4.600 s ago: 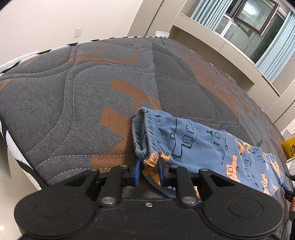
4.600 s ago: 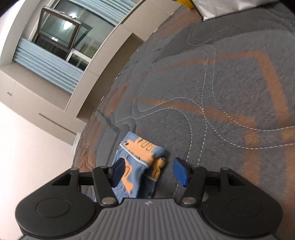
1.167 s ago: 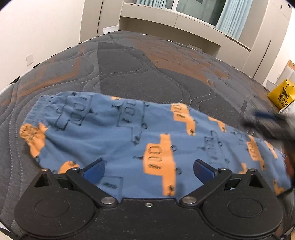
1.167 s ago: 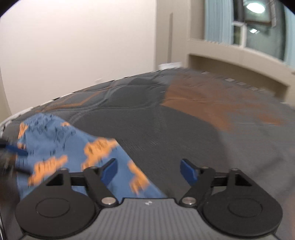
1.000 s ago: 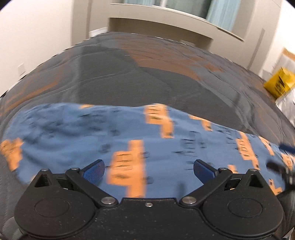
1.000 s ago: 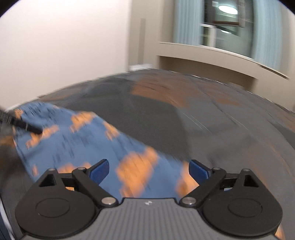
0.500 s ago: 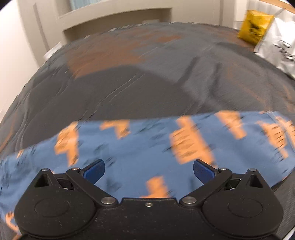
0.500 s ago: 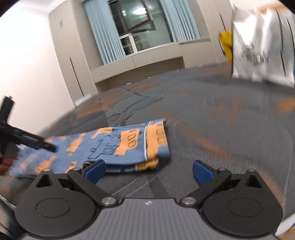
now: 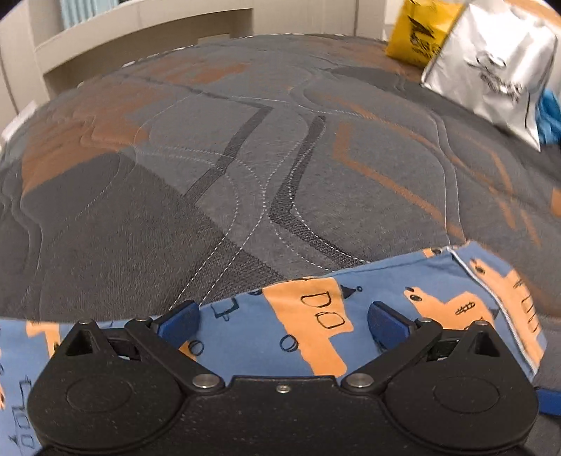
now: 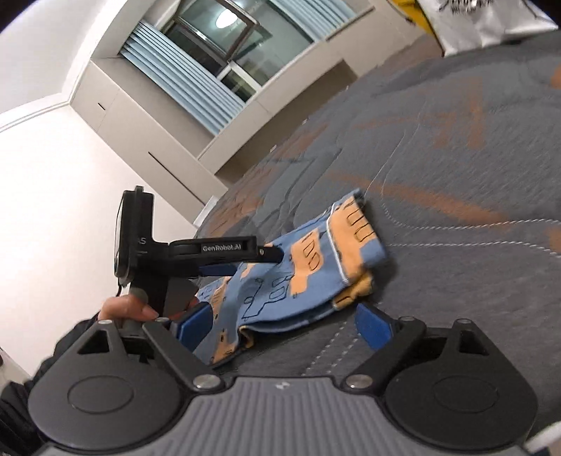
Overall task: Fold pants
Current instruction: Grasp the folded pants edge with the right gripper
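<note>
Blue pants with orange truck prints lie flat on the grey and orange mattress, legs stacked. Their hem end is at the right of the left wrist view. My left gripper hovers open just above the leg fabric, with nothing between its fingers. In the right wrist view the same pants lie just ahead, hems pointing away. My right gripper is open, low at the near edge of the cloth. The left gripper, held by a hand, reaches over the pants from the left.
A yellow bag and a silver bag sit at the far right of the mattress, with something blue behind them. Cabinets and a window line the far wall. The mattress edge runs along the left side in the right wrist view.
The left gripper, earlier shut on the waistband, is open and has travelled along the pants to the hem end. The right gripper swung round and dropped low beside the hems.
</note>
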Tool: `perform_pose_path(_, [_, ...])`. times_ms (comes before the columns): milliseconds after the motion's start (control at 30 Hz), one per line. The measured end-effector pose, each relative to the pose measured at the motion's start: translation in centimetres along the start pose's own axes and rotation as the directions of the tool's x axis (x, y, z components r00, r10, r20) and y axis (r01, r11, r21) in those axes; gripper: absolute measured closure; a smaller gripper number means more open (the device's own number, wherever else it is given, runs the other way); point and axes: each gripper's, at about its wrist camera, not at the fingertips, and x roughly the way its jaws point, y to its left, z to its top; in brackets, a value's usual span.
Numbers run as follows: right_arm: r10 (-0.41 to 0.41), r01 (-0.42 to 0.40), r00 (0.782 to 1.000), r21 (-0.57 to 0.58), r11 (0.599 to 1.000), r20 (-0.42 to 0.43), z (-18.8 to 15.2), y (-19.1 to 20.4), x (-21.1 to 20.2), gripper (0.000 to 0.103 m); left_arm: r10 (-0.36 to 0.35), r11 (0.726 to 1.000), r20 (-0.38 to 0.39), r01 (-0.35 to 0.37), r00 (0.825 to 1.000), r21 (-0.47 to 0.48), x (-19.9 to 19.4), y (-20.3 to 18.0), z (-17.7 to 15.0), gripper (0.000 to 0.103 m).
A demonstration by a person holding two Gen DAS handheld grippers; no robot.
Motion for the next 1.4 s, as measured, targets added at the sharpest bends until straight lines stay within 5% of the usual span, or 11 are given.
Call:
perform_pose_path(167, [-0.069,0.069,0.998,0.001,0.998,0.013,0.6,-0.1,1.0,0.01,-0.013,0.999,0.008,0.014,1.0,-0.033,-1.2,1.5,-0.7,0.001])
perform_pose_path(367, [-0.164,0.144,0.975,0.135,0.98,0.153,0.2,-0.4,1.3,0.014,-0.02,0.997,0.001,0.02,1.0,-0.072,-1.7,3.3,-1.1,0.001])
perform_pose_path(433, [-0.201,0.172,0.962,0.166,0.971,0.183,0.1,-0.5,1.7,0.025,-0.027,0.993,0.001,0.027,1.0,-0.116,-2.0,4.3,-0.9,0.001])
perform_pose_path(567, [-0.27,0.226,0.94,0.212,0.951,0.208,-0.4,-0.7,3.1,0.081,-0.088,0.975,0.011,0.088,0.996,-0.203,-2.9,6.3,-0.8,0.003])
perform_pose_path(700, [-0.325,0.32,0.9,0.066,0.945,0.29,-0.6,1.6,4.9,0.084,-0.213,0.936,0.062,0.222,0.975,-0.274,-4.4,8.1,-0.7,0.011])
perform_pose_path(833, [-0.273,0.348,0.879,-0.133,0.928,0.392,-0.1,6.2,5.7,0.084,-0.366,0.859,0.131,0.388,0.922,-0.334,-5.4,9.8,-0.4,0.012])
perform_pose_path(933, [-0.188,0.35,0.883,-0.336,0.874,0.43,-0.3,10.9,7.3,0.084,-0.451,0.792,0.168,0.48,0.877,-0.376,-5.8,11.6,-0.5,0.011])
perform_pose_path(1100, [-0.121,0.316,0.935,-0.625,0.714,0.334,-3.7,17.2,11.9,0.085,-0.532,0.695,0.194,0.556,0.824,-0.455,-5.6,15.3,-2.4,0.007])
perform_pose_path(1267, [-0.148,0.241,0.971,-0.765,0.597,0.19,-8.1,19.7,15.8,0.085,-0.511,0.671,0.171,0.515,0.842,-0.533,-3.9,17.9,-5.4,0.007])
perform_pose_path(1400, [-0.204,0.248,0.965,-0.811,0.53,0.162,-10.5,20.4,17.9,0.079,-0.501,0.666,0.171,0.504,0.848,-0.549,-2.8,18.4,-6.9,0.01])
